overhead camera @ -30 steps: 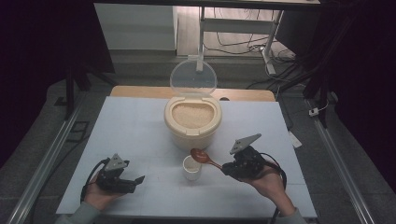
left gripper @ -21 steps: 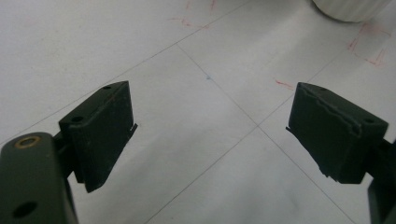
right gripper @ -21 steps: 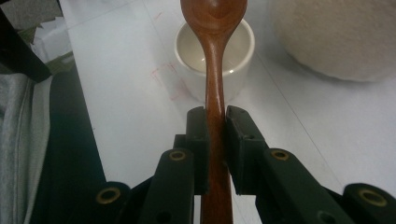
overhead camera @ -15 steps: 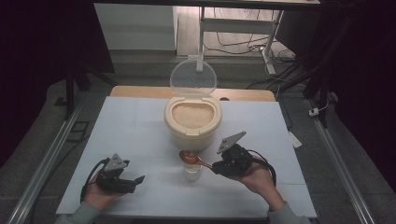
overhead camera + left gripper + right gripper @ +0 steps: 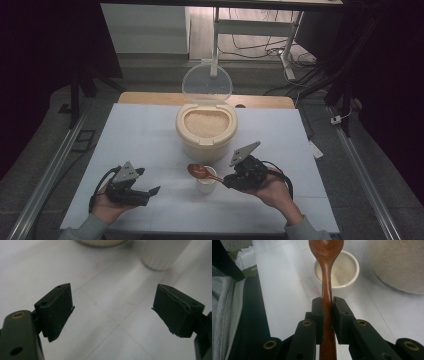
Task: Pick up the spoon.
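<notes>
A cream rice container [image 5: 206, 129] full of rice stands mid-table, its clear lid [image 5: 206, 83] raised behind it. In front of it sits a small white cup [image 5: 206, 181] [image 5: 340, 272], which looks empty. My right gripper [image 5: 231, 180] [image 5: 327, 307] is shut on the handle of a brown wooden spoon [image 5: 200, 171] [image 5: 326, 255]; the spoon's bowl hangs over the cup's far-left rim. My left gripper [image 5: 150, 192] [image 5: 112, 312] rests low at the front left, open, with bare table between its jaws. The cup's base [image 5: 162, 255] shows ahead of it.
The white table [image 5: 150, 130] has a wooden strip along its far edge. Metal rails run down both sides. A desk frame and cables lie on the floor beyond. A grey sleeve [image 5: 222, 315] shows at the left of the right gripper view.
My right gripper has carried the spoon leftward and slightly toward the front, bringing its bowl over the cup. The left gripper has stayed put.
</notes>
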`<state>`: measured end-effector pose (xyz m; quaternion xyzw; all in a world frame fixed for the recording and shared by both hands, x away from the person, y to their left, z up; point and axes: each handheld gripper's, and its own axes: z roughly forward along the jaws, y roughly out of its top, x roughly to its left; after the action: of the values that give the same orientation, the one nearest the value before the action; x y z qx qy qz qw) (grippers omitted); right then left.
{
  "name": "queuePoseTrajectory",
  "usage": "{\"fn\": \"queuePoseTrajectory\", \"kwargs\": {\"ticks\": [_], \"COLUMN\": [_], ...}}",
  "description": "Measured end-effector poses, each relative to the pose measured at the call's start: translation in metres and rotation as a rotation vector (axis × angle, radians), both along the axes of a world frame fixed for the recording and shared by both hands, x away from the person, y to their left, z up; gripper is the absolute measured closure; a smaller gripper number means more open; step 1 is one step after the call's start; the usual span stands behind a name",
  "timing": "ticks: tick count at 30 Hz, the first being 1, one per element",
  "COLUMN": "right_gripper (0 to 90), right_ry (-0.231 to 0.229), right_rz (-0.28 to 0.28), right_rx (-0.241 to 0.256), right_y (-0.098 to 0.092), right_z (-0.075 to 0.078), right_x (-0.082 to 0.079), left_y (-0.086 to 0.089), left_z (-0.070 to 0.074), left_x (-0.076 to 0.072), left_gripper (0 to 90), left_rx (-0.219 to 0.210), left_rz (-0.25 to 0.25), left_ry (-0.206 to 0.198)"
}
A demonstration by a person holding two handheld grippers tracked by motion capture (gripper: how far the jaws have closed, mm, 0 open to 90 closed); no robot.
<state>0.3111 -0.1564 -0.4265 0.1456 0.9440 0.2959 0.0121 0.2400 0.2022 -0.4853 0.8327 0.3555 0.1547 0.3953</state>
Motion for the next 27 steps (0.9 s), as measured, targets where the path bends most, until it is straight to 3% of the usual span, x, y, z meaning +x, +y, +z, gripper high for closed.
{"fn": "queuePoseTrajectory", "kwargs": {"ticks": [6,11,22,27], "right_gripper": [79.1,79.1,79.1,79.1], "right_ry": [-0.001,0.002,0.001,-0.007], "right_rz": [0.029,0.05,0.088,0.108], "right_rx": [-0.002,-0.008,-0.01,-0.01], "right_y": [0.008,0.015,0.026,0.03], "right_z": [-0.001,-0.003,-0.005,-0.003], "right_x": [-0.002,-0.004,-0.006,-0.008], "left_y": [-0.022,-0.046,-0.098,-0.117], "left_z": [0.027,0.04,0.052,0.053], "left_x": [0.001,0.006,0.025,0.029], "left_gripper": [17.6,17.9,21.0,29.2], "left_rx": [0.005,0.034,0.131,0.19], "left_rz": [-0.103,-0.177,-0.334,-0.411], "left_ry": [-0.027,-0.036,-0.015,-0.001]}}
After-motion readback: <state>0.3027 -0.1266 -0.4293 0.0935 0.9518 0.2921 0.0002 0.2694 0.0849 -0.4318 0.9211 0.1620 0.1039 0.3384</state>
